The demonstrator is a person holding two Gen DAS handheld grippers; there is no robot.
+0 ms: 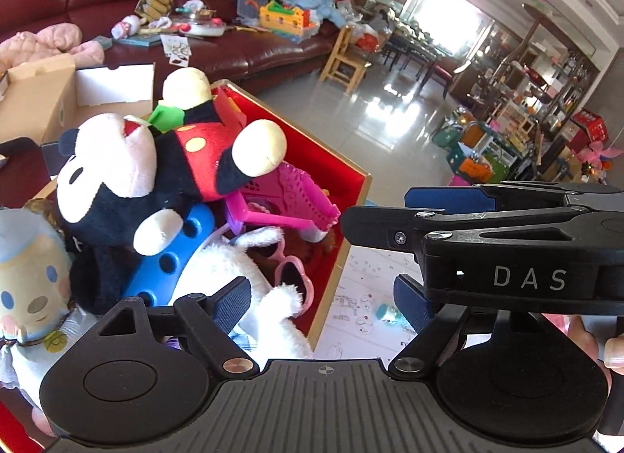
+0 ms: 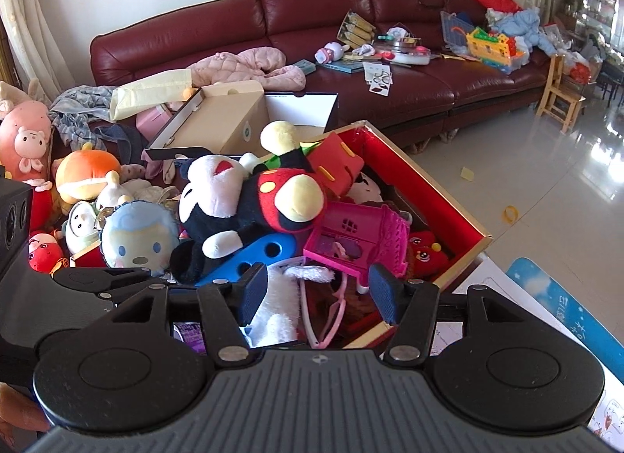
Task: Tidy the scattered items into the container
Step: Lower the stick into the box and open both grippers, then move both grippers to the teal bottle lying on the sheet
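A red-lined box (image 1: 357,180) (image 2: 448,195) is piled with toys. A Mickey plush (image 1: 156,180) (image 2: 241,199) lies on top, over a blue perforated piece (image 1: 175,258) (image 2: 269,252) and beside a pink toy house (image 1: 288,195) (image 2: 351,242). Lower down lie a white plush (image 1: 234,269) (image 2: 273,312) and pink heart sunglasses (image 1: 296,277) (image 2: 331,312). My left gripper (image 1: 321,307) hovers open over the box's near edge, above the white plush. My right gripper (image 2: 318,295) (image 1: 390,215) stands open above the sunglasses, holding nothing. Both grippers are side by side.
A blue-haired doll (image 1: 27,289) (image 2: 132,238) and several plush toys (image 2: 85,176) crowd the box's left side. A printed sheet (image 1: 370,289) with a small teal item (image 1: 386,312) lies to its right. Behind are a cardboard box (image 2: 230,117) and a cluttered maroon sofa (image 2: 429,75).
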